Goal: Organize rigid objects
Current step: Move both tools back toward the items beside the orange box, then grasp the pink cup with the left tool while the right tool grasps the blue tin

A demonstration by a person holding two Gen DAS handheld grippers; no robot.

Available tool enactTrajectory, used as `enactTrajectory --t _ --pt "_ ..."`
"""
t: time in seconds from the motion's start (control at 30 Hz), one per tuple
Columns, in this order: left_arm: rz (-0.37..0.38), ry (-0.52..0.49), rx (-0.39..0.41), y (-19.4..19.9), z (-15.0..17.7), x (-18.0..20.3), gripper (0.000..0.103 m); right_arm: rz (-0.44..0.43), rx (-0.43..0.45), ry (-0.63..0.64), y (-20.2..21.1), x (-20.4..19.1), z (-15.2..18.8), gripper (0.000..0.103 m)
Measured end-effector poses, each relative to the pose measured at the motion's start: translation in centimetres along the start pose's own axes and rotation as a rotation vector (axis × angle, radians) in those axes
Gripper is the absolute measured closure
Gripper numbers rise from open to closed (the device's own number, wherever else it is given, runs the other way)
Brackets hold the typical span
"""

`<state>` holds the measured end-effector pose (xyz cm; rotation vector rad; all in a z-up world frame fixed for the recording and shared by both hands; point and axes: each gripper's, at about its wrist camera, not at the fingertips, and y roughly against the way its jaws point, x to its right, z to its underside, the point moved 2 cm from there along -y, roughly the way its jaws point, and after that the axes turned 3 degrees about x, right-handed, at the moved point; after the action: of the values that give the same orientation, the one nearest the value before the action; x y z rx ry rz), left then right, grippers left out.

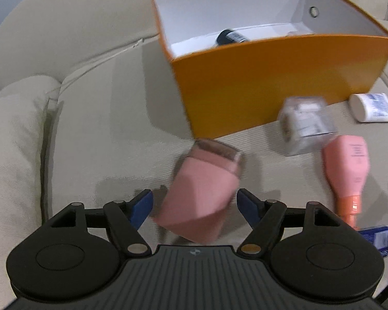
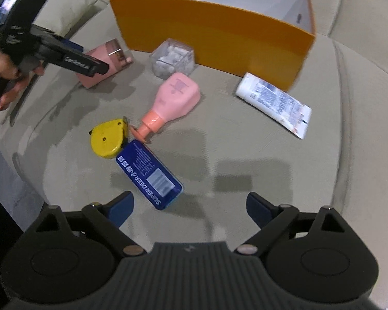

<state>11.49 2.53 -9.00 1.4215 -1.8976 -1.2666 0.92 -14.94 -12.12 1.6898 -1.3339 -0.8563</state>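
Note:
A pink box (image 1: 201, 193) lies on the beige sofa cushion, between the blue pads of my left gripper (image 1: 195, 206). The jaws stand open, with a small gap on each side of the box. My right gripper (image 2: 190, 209) is open over bare cushion, and a blue tin (image 2: 150, 173) lies just ahead of its left finger. Beyond the tin are a yellow tape measure (image 2: 108, 139), a pink pump bottle (image 2: 173, 100), a clear box of white pieces (image 2: 172, 58) and a white tube (image 2: 274, 100). The orange box (image 1: 271, 82) behind them holds a dark bottle (image 1: 230, 37).
A person's hand (image 2: 2, 69) holds the left gripper at the left of the right wrist view. The sofa's armrest (image 1: 15, 134) rises on the left and its backrest (image 1: 77, 13) runs behind the orange box. A cushion seam (image 2: 341, 118) runs down the right.

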Motion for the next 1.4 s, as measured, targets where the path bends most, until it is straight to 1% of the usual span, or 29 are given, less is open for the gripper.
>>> enactTrajectory --t 0.13,0.2,0.27,0.43,0.57,0.67,0.83,0.9,0.93,1.03,1.07,1.13,1.17,1.2,1.33,1.4 --pt "0.070 0.051 0.003 -1.1 0.7 -0.9 0.018 -0.031 -0.022 0.097 -1.6 -1.5 -0.1 0.009" --pt "0.066 0.028 0.007 -1.3 1.0 -0.7 0.019 -0.049 -0.035 0.164 -2.5 -2.4 -0.1 0.009" --pt "0.059 -0.007 0.010 -1.3 1.1 -0.3 0.022 -0.065 -0.028 0.224 -3.6 -3.3 -0.1 0.009" --pt "0.058 -0.035 0.022 -1.3 1.4 0.1 0.026 -0.099 -0.028 0.322 -6.2 -5.1 -0.4 0.009" --pt "0.058 -0.040 0.024 -1.4 1.7 0.3 0.025 -0.064 -0.034 0.391 -7.8 -6.0 -0.7 0.009" --pt "0.062 -0.020 0.024 -1.7 1.6 -0.1 0.023 -0.055 -0.032 0.410 -8.6 -6.0 -1.0 0.009" --pt "0.074 0.012 0.020 -2.1 1.3 -0.5 0.023 -0.076 -0.044 0.382 -9.2 -5.3 -1.5 0.008" --pt "0.079 0.018 0.020 -2.2 1.4 -0.6 0.024 -0.076 -0.055 0.403 -9.2 -5.4 -1.4 0.008" --pt "0.086 0.021 0.021 -2.2 1.4 -0.6 0.026 -0.074 -0.058 0.420 -9.2 -5.4 -1.3 0.008" --pt "0.091 0.023 0.017 -2.3 1.3 -0.8 0.029 -0.060 -0.050 0.446 -9.3 -5.7 -1.0 0.009" --pt "0.090 0.021 0.016 -2.3 1.2 -0.7 0.030 -0.051 -0.046 0.450 -9.3 -5.8 -1.0 0.011" --pt "0.091 0.022 0.011 -2.3 1.2 -0.6 0.032 -0.048 -0.039 0.450 -9.0 -5.8 -0.9 0.023" --pt "0.091 0.021 0.010 -2.2 1.2 -0.6 0.033 -0.054 -0.031 0.437 -8.6 -5.5 -1.1 0.036" --pt "0.089 0.020 0.010 -2.1 1.2 -0.4 0.034 -0.070 -0.028 0.423 -8.2 -5.5 -1.1 0.047" --pt "0.098 0.049 -0.011 -1.8 1.3 -0.4 0.035 -0.086 -0.022 0.348 -7.4 -4.8 -1.1 0.049" --pt "0.105 0.068 -0.016 -1.6 1.4 -0.6 0.036 -0.110 -0.017 0.303 -7.1 -4.6 -1.4 0.050"
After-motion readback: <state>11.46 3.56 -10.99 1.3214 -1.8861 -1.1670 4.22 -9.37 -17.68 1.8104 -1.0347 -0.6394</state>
